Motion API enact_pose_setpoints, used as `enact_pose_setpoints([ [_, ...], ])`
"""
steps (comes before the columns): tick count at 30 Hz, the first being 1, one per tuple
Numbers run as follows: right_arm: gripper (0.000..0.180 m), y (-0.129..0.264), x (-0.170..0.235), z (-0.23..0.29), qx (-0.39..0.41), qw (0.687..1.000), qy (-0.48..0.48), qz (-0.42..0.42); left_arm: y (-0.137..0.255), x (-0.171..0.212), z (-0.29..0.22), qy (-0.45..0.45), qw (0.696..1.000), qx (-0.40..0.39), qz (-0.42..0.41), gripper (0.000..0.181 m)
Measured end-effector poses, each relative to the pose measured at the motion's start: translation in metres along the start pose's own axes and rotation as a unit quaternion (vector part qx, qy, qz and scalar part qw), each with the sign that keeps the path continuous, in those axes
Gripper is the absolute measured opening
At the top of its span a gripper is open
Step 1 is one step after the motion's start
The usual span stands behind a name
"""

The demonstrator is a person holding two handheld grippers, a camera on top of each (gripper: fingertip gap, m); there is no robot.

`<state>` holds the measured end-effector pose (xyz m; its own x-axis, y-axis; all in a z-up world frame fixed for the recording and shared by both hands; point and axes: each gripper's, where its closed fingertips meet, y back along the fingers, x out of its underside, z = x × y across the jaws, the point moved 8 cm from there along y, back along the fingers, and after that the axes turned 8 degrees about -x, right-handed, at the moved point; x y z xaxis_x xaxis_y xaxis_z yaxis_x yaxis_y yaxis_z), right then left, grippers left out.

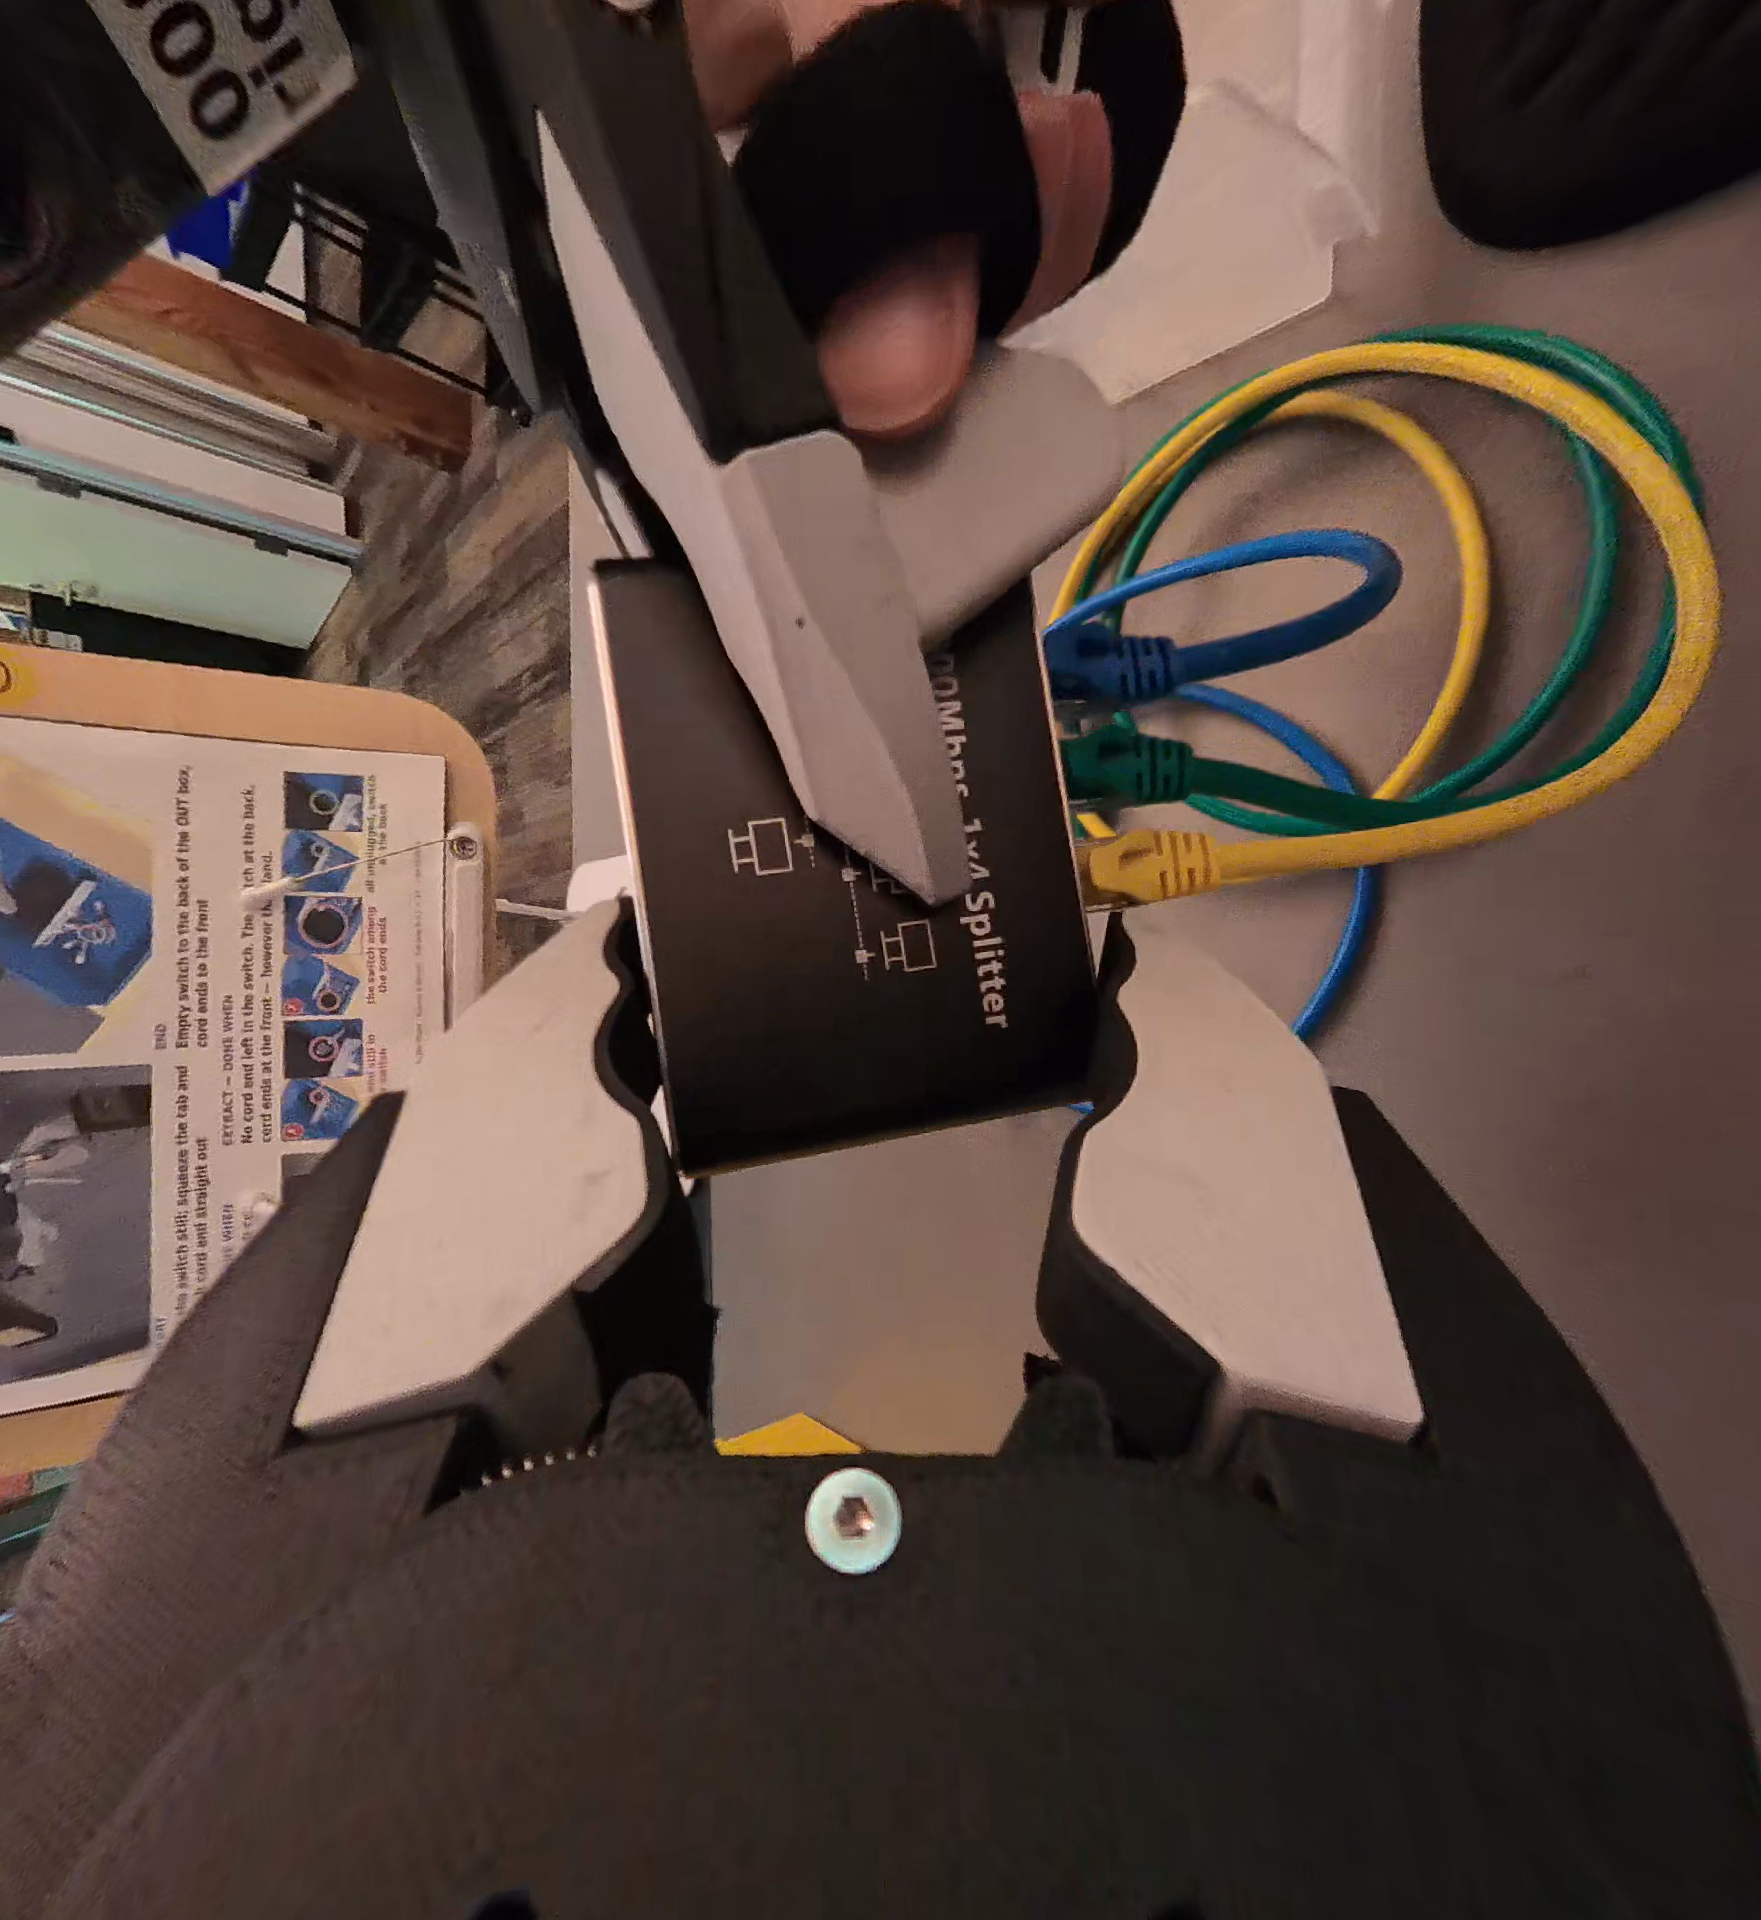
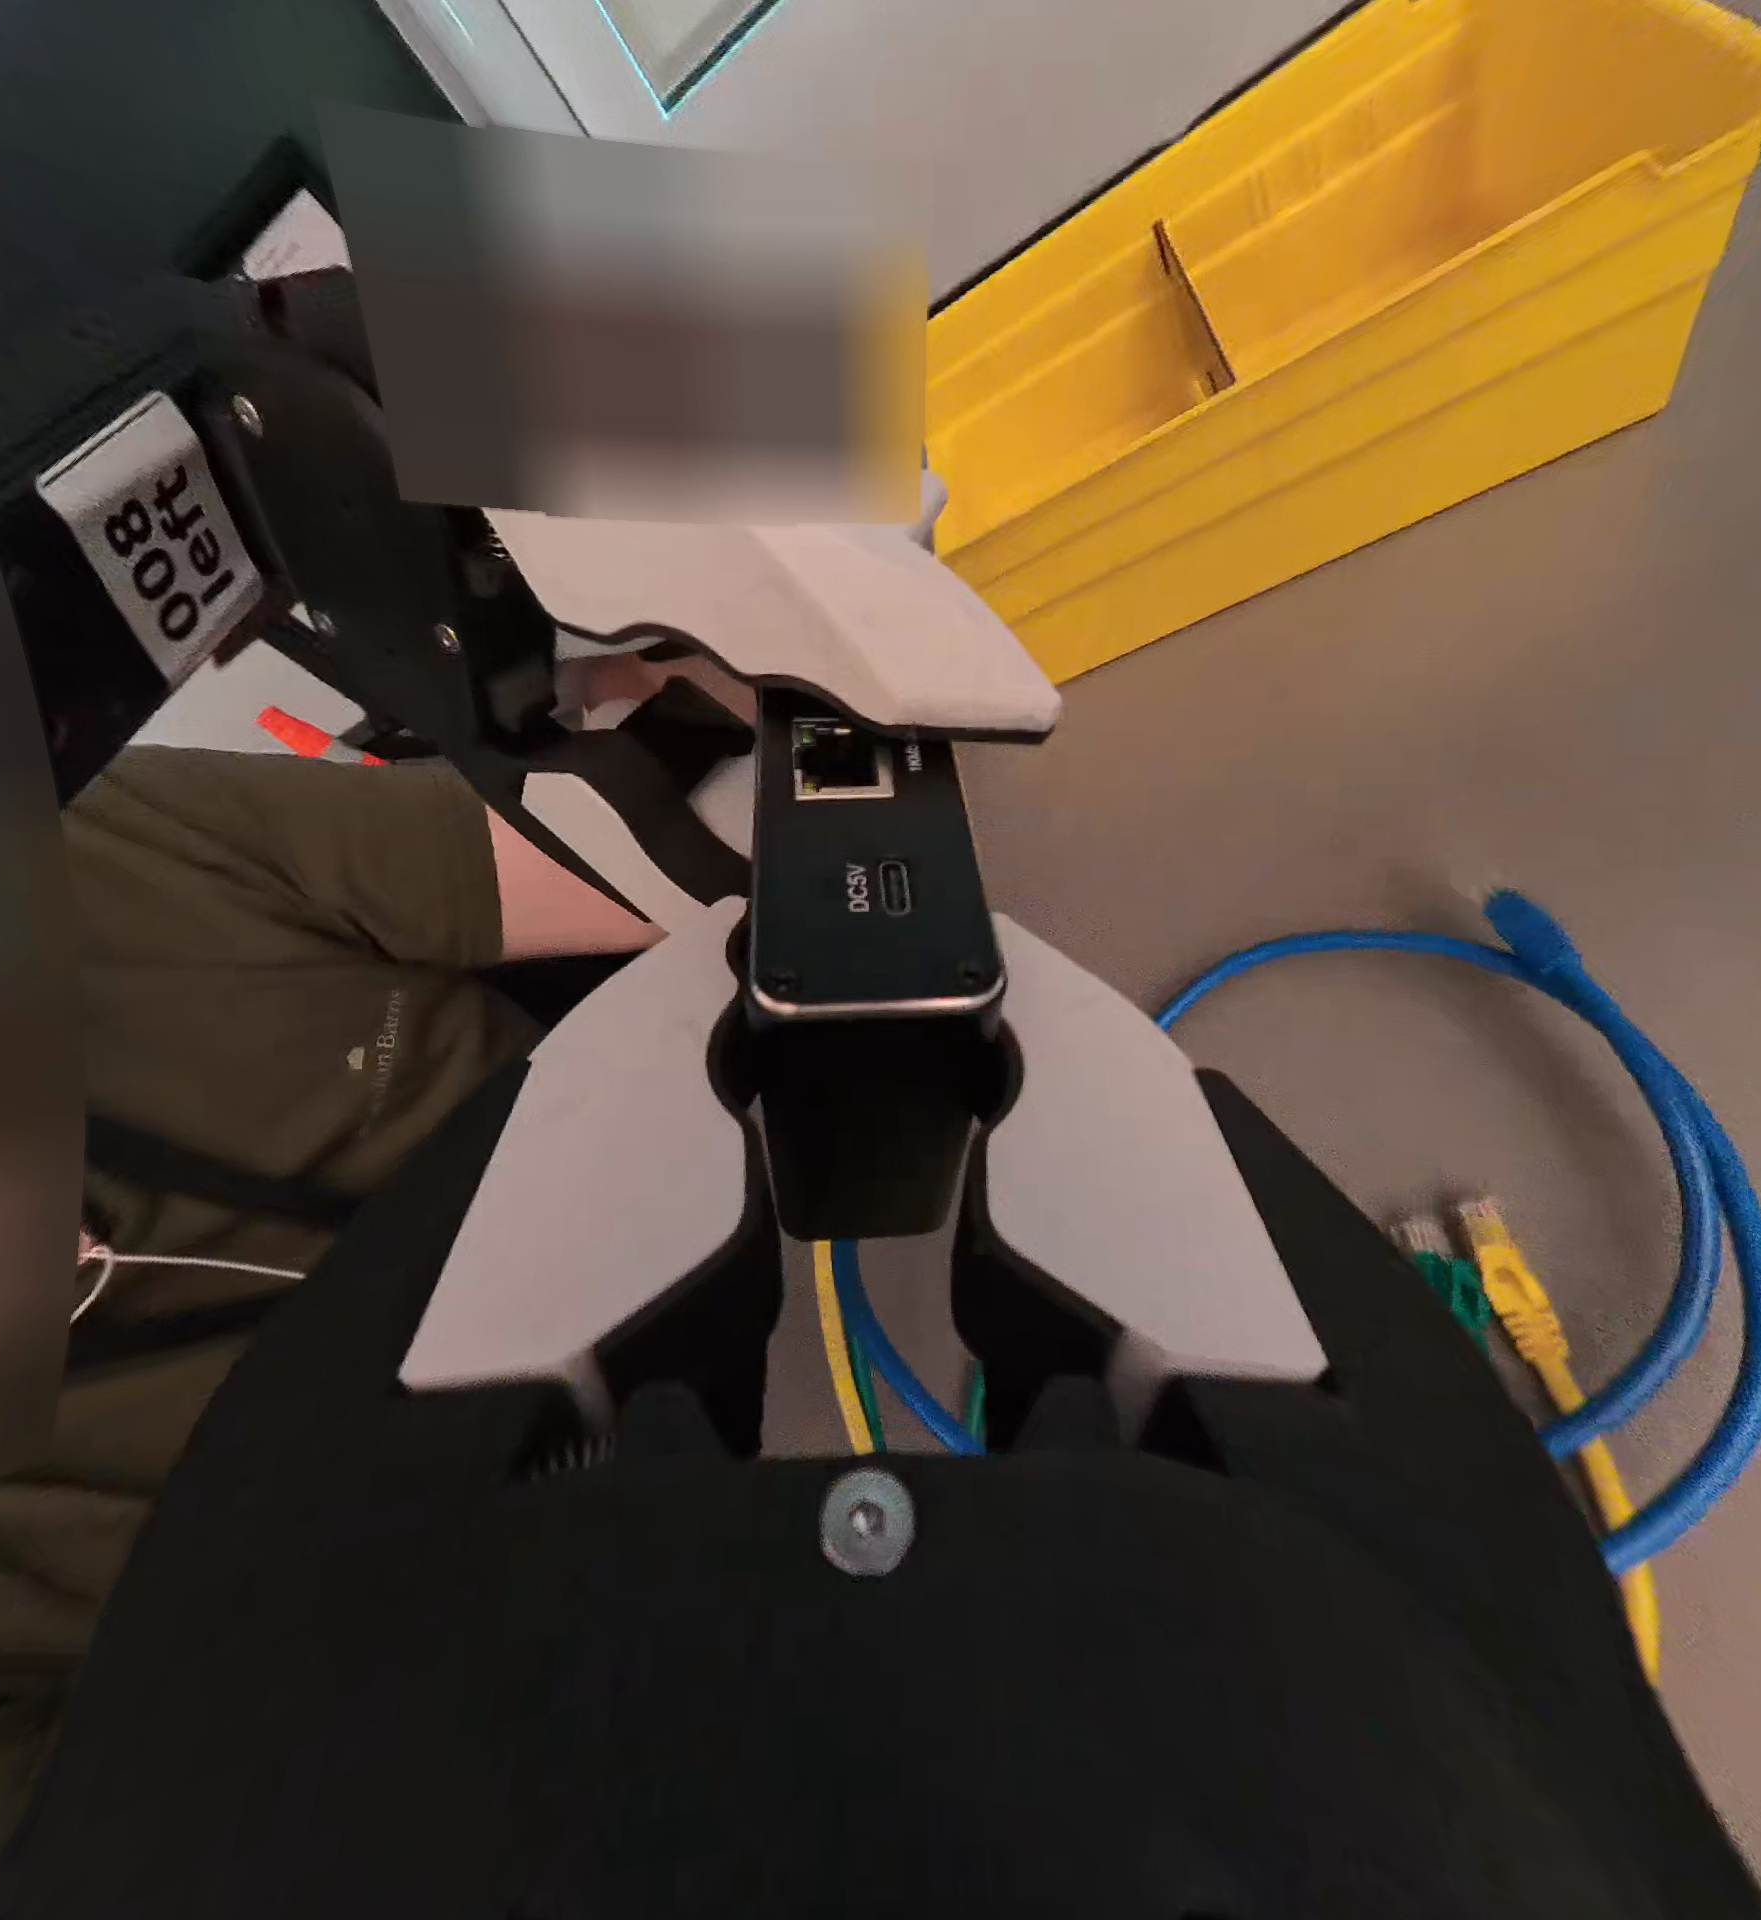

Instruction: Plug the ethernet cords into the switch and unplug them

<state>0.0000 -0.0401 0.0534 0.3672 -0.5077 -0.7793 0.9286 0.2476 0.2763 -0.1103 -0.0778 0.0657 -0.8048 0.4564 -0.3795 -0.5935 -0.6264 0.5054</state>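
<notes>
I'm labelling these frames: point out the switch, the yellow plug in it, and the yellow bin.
switch [image 1: 834, 997]: left wrist view, its black top face.
yellow plug [image 1: 1151, 864]: left wrist view, its boot.
yellow bin [image 2: 1375, 436]: right wrist view, its near side wall.

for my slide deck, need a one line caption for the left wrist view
Both grippers clamp the black switch, with blue, green and yellow plugs seated.

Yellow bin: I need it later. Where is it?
In the right wrist view, the yellow bin sits on the table at upper right, beyond the switch.
</notes>
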Motion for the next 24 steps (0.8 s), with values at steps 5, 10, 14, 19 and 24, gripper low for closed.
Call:
enact_pose_setpoints([
  [5, 0.036, 0.01, -0.004, -0.009, -0.002, 0.999, -0.008, -0.047, 0.014, 0.014, 0.023, 0.097, 0.994, -0.022, -0.037, 0.089],
  [10, 0.036, 0.029, -0.015, -0.001, 0.025, 0.992, 0.019, -0.122, 0.074, 0.037, 0.06, 0.238, 0.962, -0.081, -0.106, 0.099],
  [14, 0.036, 0.039, -0.028, 0.01, 0.07, 0.983, 0.05, -0.163, 0.119, 0.054, 0.073, 0.316, 0.922, -0.157, -0.159, 0.089],
  [19, 0.036, 0.063, -0.089, 0.025, 0.127, 0.974, 0.066, -0.177, 0.148, 0.059, 0.075, 0.387, 0.886, -0.112, -0.23, 0.084],
  [24, 0.036, 0.101, -0.168, 0.06, 0.212, 0.959, 0.097, -0.161, 0.157, 0.069, 0.074, 0.397, 0.881, -0.116, -0.228, 0.082],
])
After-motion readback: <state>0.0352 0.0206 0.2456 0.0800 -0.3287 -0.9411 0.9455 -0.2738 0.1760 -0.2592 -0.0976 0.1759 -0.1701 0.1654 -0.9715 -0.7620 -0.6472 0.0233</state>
